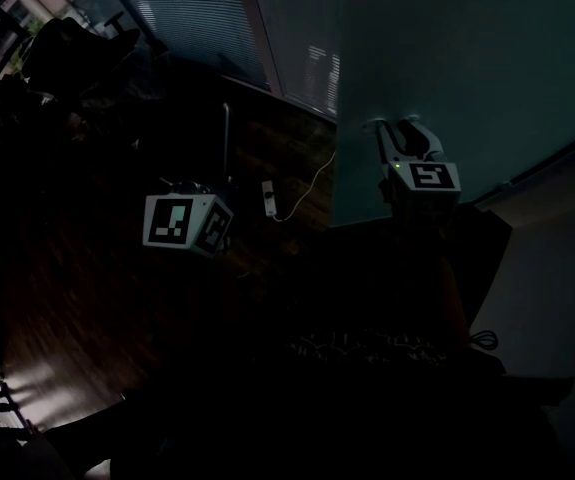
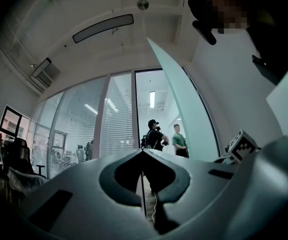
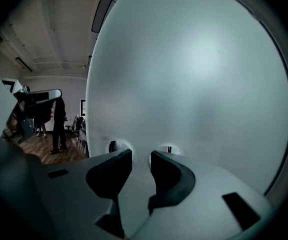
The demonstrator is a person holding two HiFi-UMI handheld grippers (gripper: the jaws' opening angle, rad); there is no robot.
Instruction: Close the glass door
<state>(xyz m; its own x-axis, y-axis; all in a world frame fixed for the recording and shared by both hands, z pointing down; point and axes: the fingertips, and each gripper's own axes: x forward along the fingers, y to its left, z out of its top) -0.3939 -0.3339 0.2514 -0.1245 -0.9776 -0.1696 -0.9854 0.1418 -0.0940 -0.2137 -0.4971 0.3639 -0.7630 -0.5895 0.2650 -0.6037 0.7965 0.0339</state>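
Two claws: right gripper (image 3: 140, 156) narrowly parted, empty, facing frosted glass door (image 3: 199, 74) just ahead; left gripper (image 2: 144, 151) pinched together, empty. Door prob heavy, stiff, slick, breakable – push flat w/ jaw tips nr free edge

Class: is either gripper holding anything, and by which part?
Nothing is held. The left gripper is shut and empty; the right gripper is open, facing the glass door with nothing between its jaws.
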